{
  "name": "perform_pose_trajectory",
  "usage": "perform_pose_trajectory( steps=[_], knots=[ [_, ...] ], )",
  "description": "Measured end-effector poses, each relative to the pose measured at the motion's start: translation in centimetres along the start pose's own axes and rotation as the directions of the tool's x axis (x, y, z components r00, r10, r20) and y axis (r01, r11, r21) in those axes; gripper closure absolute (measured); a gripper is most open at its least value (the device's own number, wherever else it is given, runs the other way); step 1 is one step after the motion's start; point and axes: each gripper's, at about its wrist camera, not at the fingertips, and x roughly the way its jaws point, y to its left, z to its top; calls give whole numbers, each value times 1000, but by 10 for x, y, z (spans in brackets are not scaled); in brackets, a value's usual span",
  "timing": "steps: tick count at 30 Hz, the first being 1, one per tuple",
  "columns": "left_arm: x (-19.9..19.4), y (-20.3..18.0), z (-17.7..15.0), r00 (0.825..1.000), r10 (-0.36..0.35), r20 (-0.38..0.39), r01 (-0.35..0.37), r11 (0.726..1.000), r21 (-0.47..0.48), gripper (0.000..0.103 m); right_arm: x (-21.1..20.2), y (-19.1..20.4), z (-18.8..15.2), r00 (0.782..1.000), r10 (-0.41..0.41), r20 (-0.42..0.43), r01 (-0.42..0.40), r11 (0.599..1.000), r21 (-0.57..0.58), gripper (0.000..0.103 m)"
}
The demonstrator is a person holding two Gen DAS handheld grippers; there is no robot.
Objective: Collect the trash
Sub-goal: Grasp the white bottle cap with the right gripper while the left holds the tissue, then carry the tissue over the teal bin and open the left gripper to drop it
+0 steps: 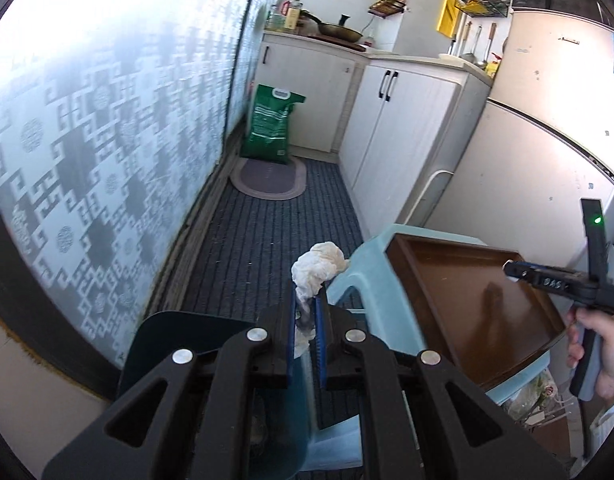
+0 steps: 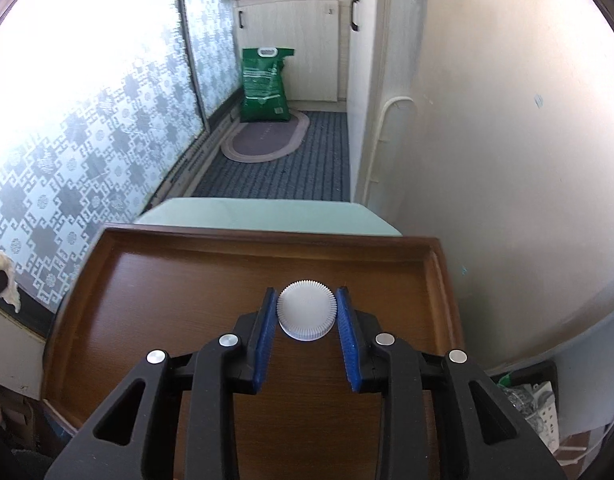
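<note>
Daylight is blown out through the patterned window (image 1: 107,128) at left; edges are bent by fisheye distortion.

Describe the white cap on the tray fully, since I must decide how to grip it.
The white cap is a round, low disc, plastic by its look, with fine ribbing all round its rim and a plain smooth top. It lies flat, top up, on the brown wooden tray, near the middle. The right gripper brackets it: a blue finger pad stands at each side, close to the rim, but whether they press it cannot be told.
</note>
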Motion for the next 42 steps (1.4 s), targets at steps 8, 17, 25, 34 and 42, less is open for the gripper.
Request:
perform_pose_trajectory(
  steps=[8, 17, 25, 34, 42],
  knots=[
    [-10, 24, -7, 997, 76, 7, -76, 997, 8, 94, -18, 69, 5, 994, 109, 21, -106, 988, -111, 73],
    [-7, 34, -15, 993, 115, -28, -114, 993, 44, 93, -23, 128, 5, 968, 253, 5, -249, 957, -146, 73],
    [30, 59, -42, 975, 122, -184, -122, 992, 8, 94, -18, 181, 1, 947, 320, -42, -321, 924, -207, 73],
    [78, 73, -82, 917, 124, -379, -136, 991, -6, 92, -5, 224, -8, 932, 345, -108, -361, 900, -243, 73],
    [72, 78, -86, 912, 135, -388, -135, 990, 28, 77, 3, 235, -12, 933, 336, -129, -359, 897, -256, 73]
  ],
)
